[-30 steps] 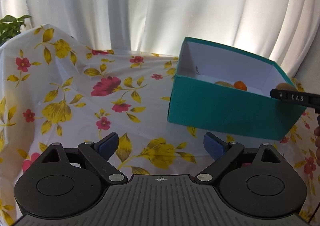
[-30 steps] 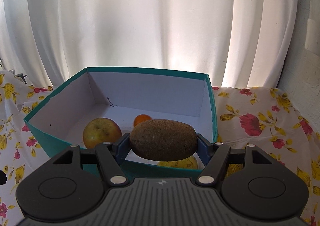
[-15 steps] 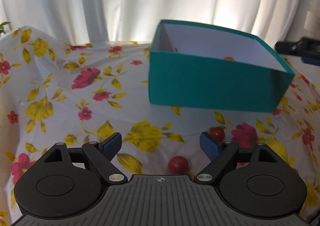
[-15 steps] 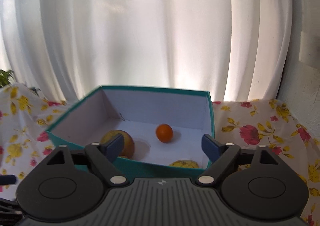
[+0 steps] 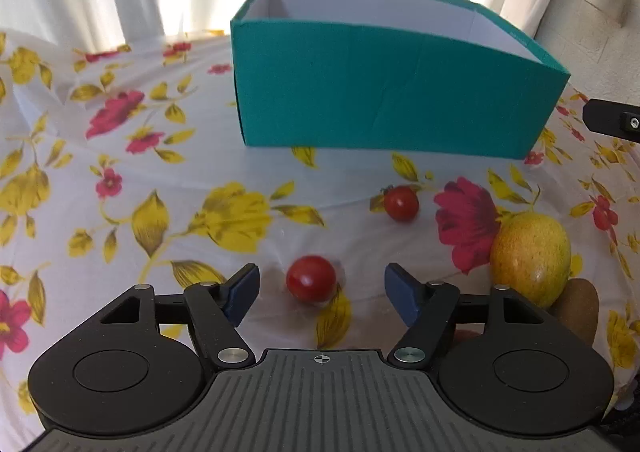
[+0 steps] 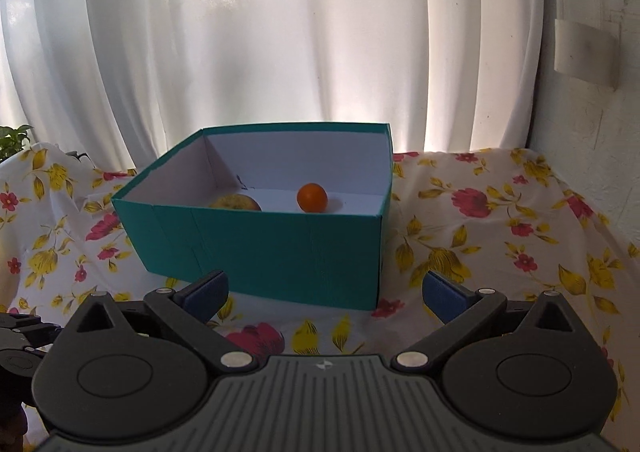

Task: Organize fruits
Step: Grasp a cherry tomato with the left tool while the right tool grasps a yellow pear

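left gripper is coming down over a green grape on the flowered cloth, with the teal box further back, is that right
Not quite: the fruit between the open jaws of the left gripper is a small red tomato, not a green grape. The left wrist view shows it on the flowered cloth, with the teal box further back.

I see open cloth (image 5: 120,212) left of the near tomato (image 5: 311,278) | mango (image 5: 531,252) crowds my right | box (image 5: 392,92) walls off ahead
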Available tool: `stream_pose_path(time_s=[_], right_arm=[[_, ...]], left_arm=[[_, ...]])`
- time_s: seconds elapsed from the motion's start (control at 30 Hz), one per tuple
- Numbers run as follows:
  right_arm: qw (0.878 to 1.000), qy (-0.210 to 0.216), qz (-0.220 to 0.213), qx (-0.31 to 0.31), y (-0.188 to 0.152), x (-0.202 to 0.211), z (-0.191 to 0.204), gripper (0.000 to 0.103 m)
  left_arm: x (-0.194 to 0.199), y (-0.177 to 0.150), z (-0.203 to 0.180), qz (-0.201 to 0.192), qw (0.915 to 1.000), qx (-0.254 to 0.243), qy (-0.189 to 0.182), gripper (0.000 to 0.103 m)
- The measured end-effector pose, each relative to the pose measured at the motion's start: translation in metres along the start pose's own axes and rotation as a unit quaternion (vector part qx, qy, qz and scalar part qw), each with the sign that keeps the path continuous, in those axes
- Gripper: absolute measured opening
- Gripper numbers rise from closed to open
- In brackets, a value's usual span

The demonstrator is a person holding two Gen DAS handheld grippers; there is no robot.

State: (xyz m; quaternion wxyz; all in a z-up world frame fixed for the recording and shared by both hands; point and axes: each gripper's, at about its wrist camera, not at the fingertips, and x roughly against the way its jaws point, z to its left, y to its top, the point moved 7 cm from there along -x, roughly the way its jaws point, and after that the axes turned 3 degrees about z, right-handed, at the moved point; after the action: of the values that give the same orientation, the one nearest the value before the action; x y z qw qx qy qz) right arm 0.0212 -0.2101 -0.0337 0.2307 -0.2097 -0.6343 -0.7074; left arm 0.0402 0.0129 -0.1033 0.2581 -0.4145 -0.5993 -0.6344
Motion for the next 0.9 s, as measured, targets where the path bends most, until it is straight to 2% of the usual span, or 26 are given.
stream_pose_path(time_s=[0.43,0.53,0.57,0.7,0.9], right_arm=[[0.999,0.023,0.023,0.013,-0.013,-0.003,0.016,0.103],[0.999,0.025,0.028,0.016,-0.015,-0.002,0.019,0.103],[0.999,0.026,0.030,0.017,-0.016,-0.002,0.020,0.103],[0.998,0.029,0.050,0.027,-0.025,-0.005,0.028,0.103],[0.994,0.047,0.083,0.059,-0.040,-0.009,0.043,0.103]], left_arm=[[-0.005,-0.001,0.000,0.010,0.9999,-0.001,0.014,0.049],[-0.004,-0.002,0.000,0.013,0.9995,-0.011,0.026,0.038],[-0.004,-0.002,0.000,0.013,0.9995,-0.013,0.025,0.030],[-0.003,-0.001,0.002,0.010,0.9995,-0.021,0.020,0.029],[0.018,0.010,0.009,-0.019,0.9998,0.004,0.007,0.029]])
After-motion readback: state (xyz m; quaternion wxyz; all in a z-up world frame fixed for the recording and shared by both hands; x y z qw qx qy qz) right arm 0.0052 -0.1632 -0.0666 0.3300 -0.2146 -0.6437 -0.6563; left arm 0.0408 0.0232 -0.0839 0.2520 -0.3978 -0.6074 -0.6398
